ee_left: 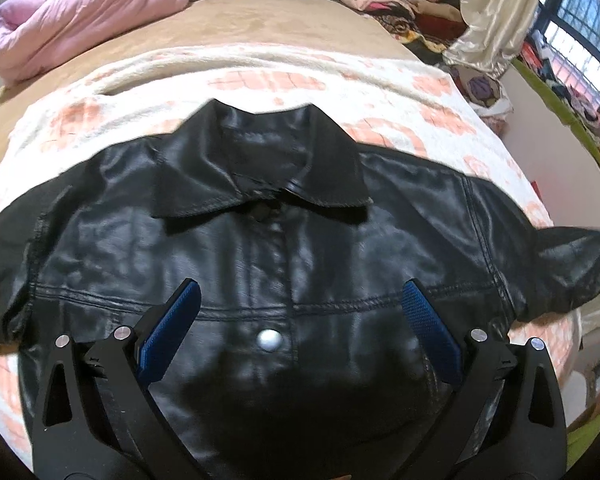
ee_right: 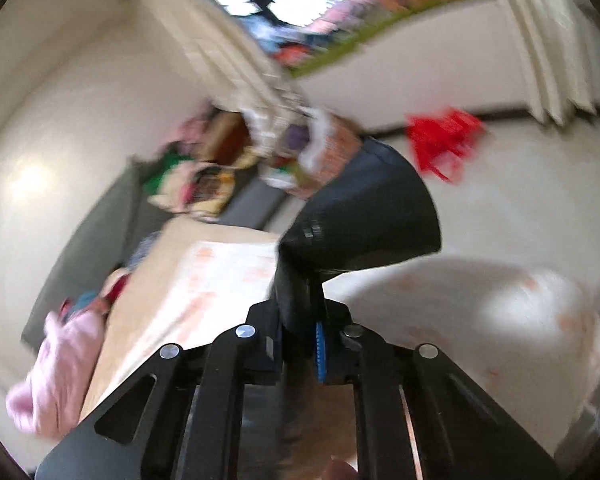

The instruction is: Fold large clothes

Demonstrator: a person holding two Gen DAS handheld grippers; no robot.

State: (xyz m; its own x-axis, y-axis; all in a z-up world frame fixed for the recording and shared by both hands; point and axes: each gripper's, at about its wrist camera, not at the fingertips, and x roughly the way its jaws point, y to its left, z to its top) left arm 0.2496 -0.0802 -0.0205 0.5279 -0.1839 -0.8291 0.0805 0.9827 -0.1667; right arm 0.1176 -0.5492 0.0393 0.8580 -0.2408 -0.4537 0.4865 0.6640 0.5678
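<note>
Black jacket [ee_left: 284, 248] is being spread on the bed ahead of the wide-spread left gripper [ee_left: 300, 300], its sleeve [ee_right: 364, 208] is being pinched by the right gripper [ee_right: 300, 332]; slick fabric risks slipping out.

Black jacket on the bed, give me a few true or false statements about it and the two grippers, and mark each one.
1. The black jacket lies collar away from the left wrist camera, front side up. True.
2. The left gripper is clamped on the jacket's collar. False: its jaws stand wide open above the jacket's chest, near a silver snap.
3. The right gripper is shut on a sleeve of the jacket. True.
4. The jacket rests on a bare wooden floor. False: it lies on a cream blanket with orange patches.
5. A pink quilt sits bunched at the far end of the bed. True.
</note>
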